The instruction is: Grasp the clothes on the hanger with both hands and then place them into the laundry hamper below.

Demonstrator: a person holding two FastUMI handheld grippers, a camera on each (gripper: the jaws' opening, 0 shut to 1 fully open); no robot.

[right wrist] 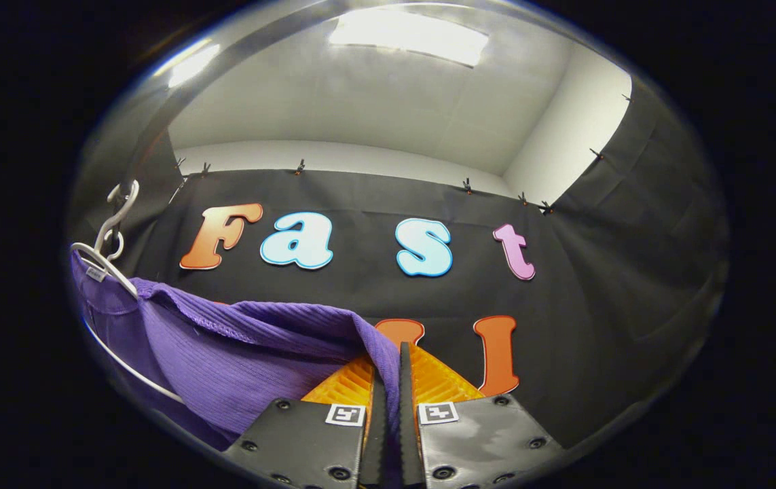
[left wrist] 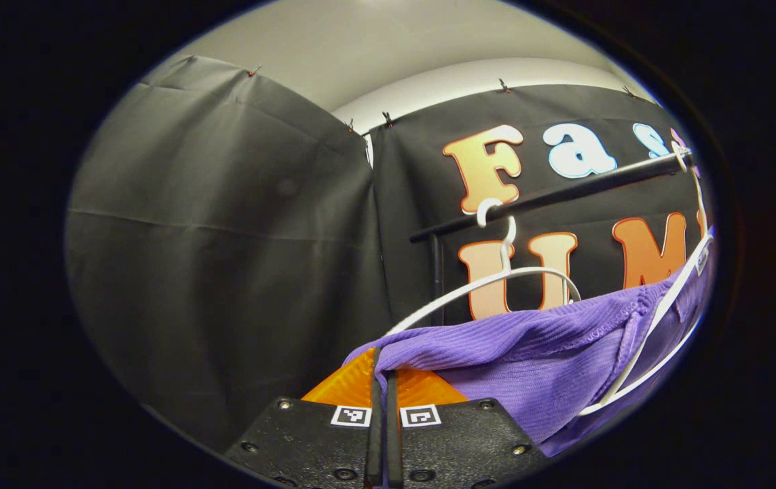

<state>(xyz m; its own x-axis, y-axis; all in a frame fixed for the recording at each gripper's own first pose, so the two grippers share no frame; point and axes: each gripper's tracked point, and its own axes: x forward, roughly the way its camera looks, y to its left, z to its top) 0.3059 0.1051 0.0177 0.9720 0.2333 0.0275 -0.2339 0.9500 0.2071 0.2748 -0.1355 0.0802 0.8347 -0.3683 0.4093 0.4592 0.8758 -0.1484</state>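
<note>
A purple ribbed garment (left wrist: 530,353) hangs on a white hanger (left wrist: 639,346) whose hook sits on a black rail (left wrist: 564,193). My left gripper (left wrist: 382,360) is shut on the garment's left edge, with cloth pinched between its fingers. In the right gripper view the same purple garment (right wrist: 238,360) drapes from the white hanger (right wrist: 106,268) at the far left. My right gripper (right wrist: 391,356) is shut on the garment's other edge, and cloth shows between its fingers. The garment's lower part is out of sight.
A second white hanger (left wrist: 503,272) with nothing on it hooks over the rail to the left of the garment. The rail's upright post (left wrist: 436,278) stands below its left end. Black cloth walls close in behind and to the sides.
</note>
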